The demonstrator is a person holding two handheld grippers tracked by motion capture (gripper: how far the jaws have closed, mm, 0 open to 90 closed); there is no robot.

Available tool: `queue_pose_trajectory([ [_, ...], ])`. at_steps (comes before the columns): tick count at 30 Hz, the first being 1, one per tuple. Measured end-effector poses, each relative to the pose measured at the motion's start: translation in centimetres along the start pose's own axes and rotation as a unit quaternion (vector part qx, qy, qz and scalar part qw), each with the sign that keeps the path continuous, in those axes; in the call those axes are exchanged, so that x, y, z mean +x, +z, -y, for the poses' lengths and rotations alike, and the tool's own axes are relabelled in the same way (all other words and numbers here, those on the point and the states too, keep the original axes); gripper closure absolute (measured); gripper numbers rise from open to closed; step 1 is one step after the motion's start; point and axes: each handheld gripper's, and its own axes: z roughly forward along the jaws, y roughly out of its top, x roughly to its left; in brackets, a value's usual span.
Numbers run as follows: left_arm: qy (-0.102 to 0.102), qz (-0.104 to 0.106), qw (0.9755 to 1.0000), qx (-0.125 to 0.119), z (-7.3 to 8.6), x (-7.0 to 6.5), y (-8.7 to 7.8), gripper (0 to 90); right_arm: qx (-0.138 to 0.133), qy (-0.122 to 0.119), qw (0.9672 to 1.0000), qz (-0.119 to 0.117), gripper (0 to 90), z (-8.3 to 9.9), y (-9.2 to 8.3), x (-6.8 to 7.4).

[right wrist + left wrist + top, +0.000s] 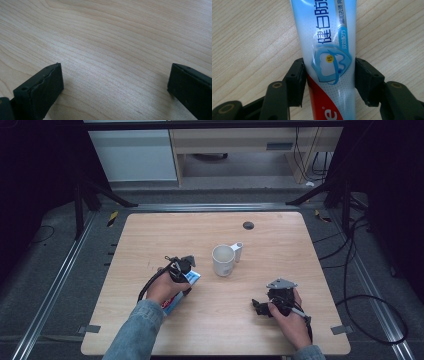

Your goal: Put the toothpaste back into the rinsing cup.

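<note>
glossy toothpaste tube (329,50) pinched between left gripper (329,82) fingers; right gripper (115,87) fingers spread

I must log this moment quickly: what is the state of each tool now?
Left tool: closed on the toothpaste tube, pads touching both sides.
Right tool: open, holding nothing, above the table.

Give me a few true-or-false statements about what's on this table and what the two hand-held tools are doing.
1. A toothpaste tube lies between the jaws of the left tool. True.
2. The right tool is clamped on the mug. False: its jaws stand wide apart over bare table, with nothing between them.
3. A white mug stands near the middle of the table. True.
4. The toothpaste tube is inside the mug. False: it lies flat on the wood, to the mug's left in the high view.
5. The mug lies tipped on its side. False: it stands upright, mouth up.
</note>
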Motion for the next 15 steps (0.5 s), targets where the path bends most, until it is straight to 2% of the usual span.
queue_pose_trajectory([
  [5,0.011,0.001,0.9999,0.000,0.02,-0.15,-0.05,48.9,0.000,0.000,1.0000,0.000,0.5,0.00,0.00,0.00],
  [9,0.010,0.003,0.9999,-0.004,0.13,-0.21,-0.12,53.3,-0.001,-0.001,1.0000,0.001,0.5,0.00,0.01,-0.02],
  [15,0.027,-0.006,0.9995,-0.017,0.44,-0.46,-0.83,68.1,0.000,0.000,1.0000,0.000,0.5,0.00,0.00,0.00],
])
